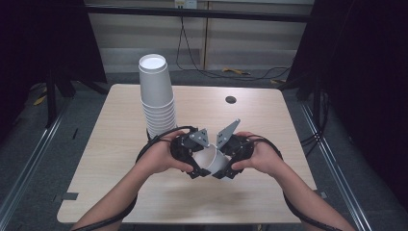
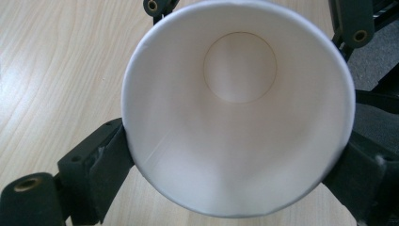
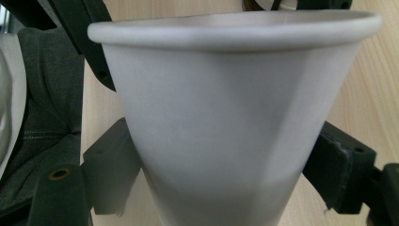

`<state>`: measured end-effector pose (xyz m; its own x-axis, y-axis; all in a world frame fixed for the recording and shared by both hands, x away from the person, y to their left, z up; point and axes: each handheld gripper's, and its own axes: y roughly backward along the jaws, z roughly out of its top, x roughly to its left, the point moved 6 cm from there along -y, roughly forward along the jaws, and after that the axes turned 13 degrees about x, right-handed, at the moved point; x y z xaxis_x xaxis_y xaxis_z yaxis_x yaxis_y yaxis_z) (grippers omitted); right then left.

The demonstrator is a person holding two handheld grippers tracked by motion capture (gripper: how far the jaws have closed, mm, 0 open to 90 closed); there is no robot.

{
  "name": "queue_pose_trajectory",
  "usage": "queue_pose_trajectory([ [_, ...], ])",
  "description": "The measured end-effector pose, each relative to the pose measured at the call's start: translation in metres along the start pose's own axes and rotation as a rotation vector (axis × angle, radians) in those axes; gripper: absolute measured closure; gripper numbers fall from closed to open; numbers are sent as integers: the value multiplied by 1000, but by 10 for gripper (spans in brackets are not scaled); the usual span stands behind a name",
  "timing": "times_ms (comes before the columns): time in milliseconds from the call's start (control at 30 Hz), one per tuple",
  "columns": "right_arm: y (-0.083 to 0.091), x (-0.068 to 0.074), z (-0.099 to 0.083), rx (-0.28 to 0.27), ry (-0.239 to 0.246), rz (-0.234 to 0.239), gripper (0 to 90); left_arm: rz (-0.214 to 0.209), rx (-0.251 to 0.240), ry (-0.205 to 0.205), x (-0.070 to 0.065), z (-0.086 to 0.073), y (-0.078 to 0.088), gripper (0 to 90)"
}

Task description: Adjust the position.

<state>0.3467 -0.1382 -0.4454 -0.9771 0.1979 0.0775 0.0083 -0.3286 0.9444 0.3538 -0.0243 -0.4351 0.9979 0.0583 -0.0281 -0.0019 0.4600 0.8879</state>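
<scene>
A white paper cup hangs tilted just above the wooden table near its front middle, held from both sides. My left gripper is shut on it; in the left gripper view I look straight into the cup's open mouth, with the pads pressed on either side of the rim. My right gripper is also shut on it. The right gripper view has the cup's outer wall close up, and the fingers clamp its lower body from both sides.
A tall stack of upside-down white cups stands at the back left of the table, just behind my left hand. A small round hole sits in the tabletop at the back right. Cables lie on the floor beyond the far edge.
</scene>
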Motion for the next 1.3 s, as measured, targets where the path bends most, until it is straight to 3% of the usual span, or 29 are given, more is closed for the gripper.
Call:
queue_pose_trajectory([
  [567, -2, 1, 1, -2, 13, -14, 207, -4, -4, 0, 0, 0, 0, 111],
  [1033, -3, -2, -4, -19, -31, -2, 207, 27, -38, -6, 2, 0, 2, 90],
  [1067, -3, -4, -7, -13, -34, -21, 207, 33, -37, -1, 3, 0, 3, 96],
  [1300, -2, -6, -14, -8, -48, -12, 206, 26, -32, 12, 5, -6, 4, 98],
])
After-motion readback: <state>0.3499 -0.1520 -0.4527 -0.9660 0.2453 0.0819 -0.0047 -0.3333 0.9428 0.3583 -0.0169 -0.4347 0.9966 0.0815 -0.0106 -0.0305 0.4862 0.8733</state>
